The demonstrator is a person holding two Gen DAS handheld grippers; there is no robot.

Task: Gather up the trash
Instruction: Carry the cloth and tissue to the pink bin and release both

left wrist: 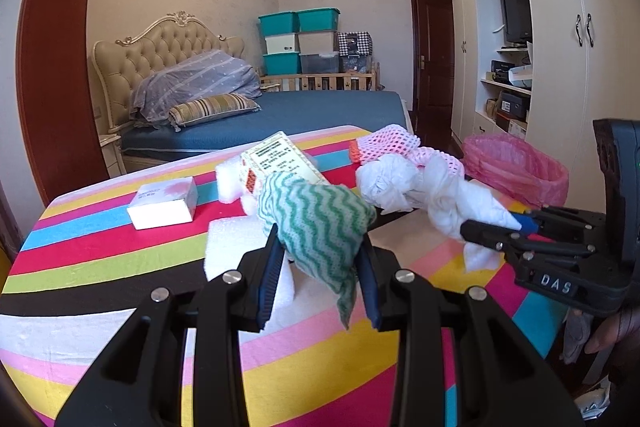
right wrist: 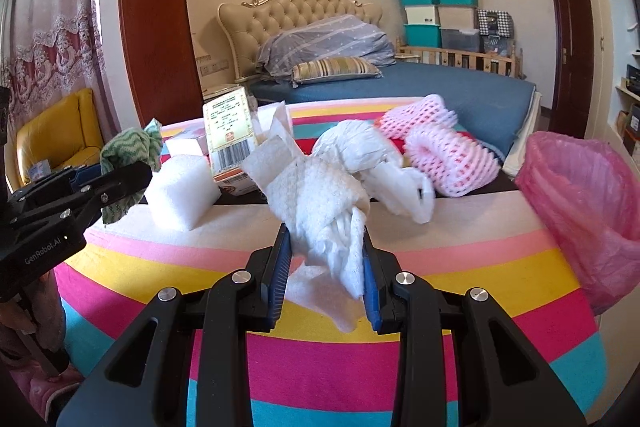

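meanwhile left tongs [left wrist: 320, 251] pinch the green wavy cloth [left wrist: 316, 219], right tongs [right wrist: 325, 247] clamp white tissue [right wrist: 320, 203]

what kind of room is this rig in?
A home bedroom, most likely: a bed with a tufted headboard, built-in wardrobes, and stacked storage bins against the far wall.

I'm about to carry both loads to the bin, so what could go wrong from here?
1. The white tissue wad in the right tool trails loose ends; a piece may drop short of the pink-lined bin.
2. The green wavy cloth in the left tool hangs low and could drag the foam block beneath it.
3. The bin sits beyond the table edge, so the left load travels furthest.
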